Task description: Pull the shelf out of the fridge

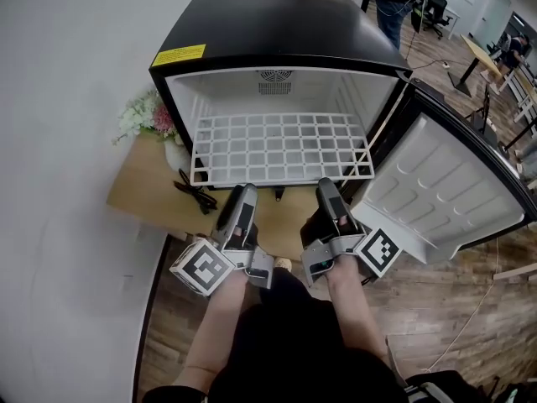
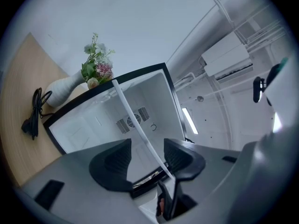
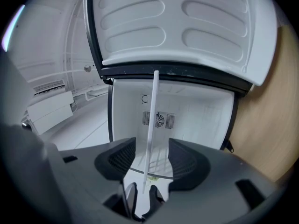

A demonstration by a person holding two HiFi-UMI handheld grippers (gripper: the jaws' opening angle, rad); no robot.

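Straddling the shelf (image 1: 281, 148) at its crosswise front rail, we hold left gripper (image 1: 242, 191) and right gripper (image 1: 327, 185) open, neither clamping.

A white wall (image 1: 67, 99) stood left; wood floor (image 1: 436, 309) lay below; a light desk (image 1: 141, 196) carried flowers (image 1: 144, 114) and a black cable (image 1: 193, 193); office chairs (image 1: 436, 8) stood beyond.

flowers (image 1: 144, 114): on your left, in 1 white vase (image 1: 175, 154) on the tan table (image 1: 138, 193)
cable (image 1: 195, 193): black, lying on that table, near the vase
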